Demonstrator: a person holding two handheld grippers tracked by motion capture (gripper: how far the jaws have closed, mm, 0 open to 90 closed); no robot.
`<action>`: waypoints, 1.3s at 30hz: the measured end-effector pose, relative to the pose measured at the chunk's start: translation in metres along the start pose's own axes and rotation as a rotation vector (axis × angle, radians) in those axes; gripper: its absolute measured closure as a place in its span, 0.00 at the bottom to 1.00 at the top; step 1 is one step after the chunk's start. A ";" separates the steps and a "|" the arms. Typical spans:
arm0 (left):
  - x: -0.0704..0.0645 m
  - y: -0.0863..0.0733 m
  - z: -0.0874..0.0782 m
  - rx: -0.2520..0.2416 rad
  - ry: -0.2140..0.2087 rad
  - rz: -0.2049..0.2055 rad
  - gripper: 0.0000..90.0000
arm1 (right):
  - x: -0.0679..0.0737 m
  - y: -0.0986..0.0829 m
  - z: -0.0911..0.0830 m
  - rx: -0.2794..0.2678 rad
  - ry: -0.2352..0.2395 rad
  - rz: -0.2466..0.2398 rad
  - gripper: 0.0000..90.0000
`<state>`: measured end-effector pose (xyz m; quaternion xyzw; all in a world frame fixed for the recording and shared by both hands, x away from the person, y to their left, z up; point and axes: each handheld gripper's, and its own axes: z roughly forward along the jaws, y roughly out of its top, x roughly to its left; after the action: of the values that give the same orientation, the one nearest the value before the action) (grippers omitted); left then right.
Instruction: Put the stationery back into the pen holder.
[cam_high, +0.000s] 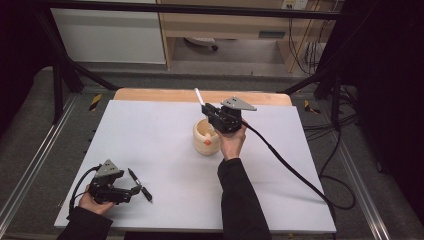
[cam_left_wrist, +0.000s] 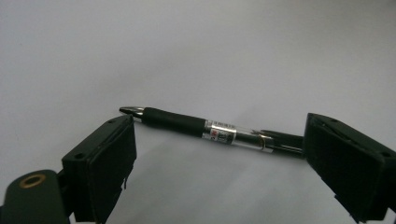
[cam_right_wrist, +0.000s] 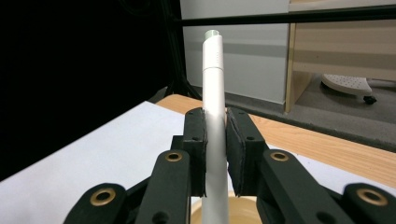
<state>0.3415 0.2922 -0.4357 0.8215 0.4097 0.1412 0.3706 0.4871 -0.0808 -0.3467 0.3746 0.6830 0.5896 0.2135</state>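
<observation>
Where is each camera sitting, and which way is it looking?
High view: above the person's side, looking forward and down on the table; both forearms, left hand-held gripper, right hand-held gripper.
Left gripper view: rides the left hand-held gripper, facing the black pen between its open jaws.
Right gripper view: rides the right hand-held gripper, facing the far shelves; jaws clamp the white pen above the wooden cup.
Shared: the high view also shows both pens and cup.

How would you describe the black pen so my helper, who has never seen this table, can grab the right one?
Start at the white table and go to its near left corner, where the left tool rests. The black pen lies flat on the surface just ahead of that tool's open jaws. Unlike the white pen held upright over the cup, it is dark, with a clear labelled barrel and a metal tip.
</observation>
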 end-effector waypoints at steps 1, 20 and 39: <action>0.000 0.000 0.000 0.000 0.000 0.000 0.11 | -0.002 -0.001 0.002 0.002 0.000 -0.003 0.88; 0.001 0.000 0.000 0.001 -0.003 0.001 0.11 | -0.016 -0.041 0.031 0.043 0.021 0.000 0.88; 0.000 0.000 0.001 0.008 -0.002 0.006 0.11 | -0.010 -0.050 0.010 0.038 0.023 -0.039 0.87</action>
<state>0.3424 0.2918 -0.4367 0.8243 0.4074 0.1400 0.3674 0.4881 -0.0832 -0.3985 0.3585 0.7036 0.5765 0.2099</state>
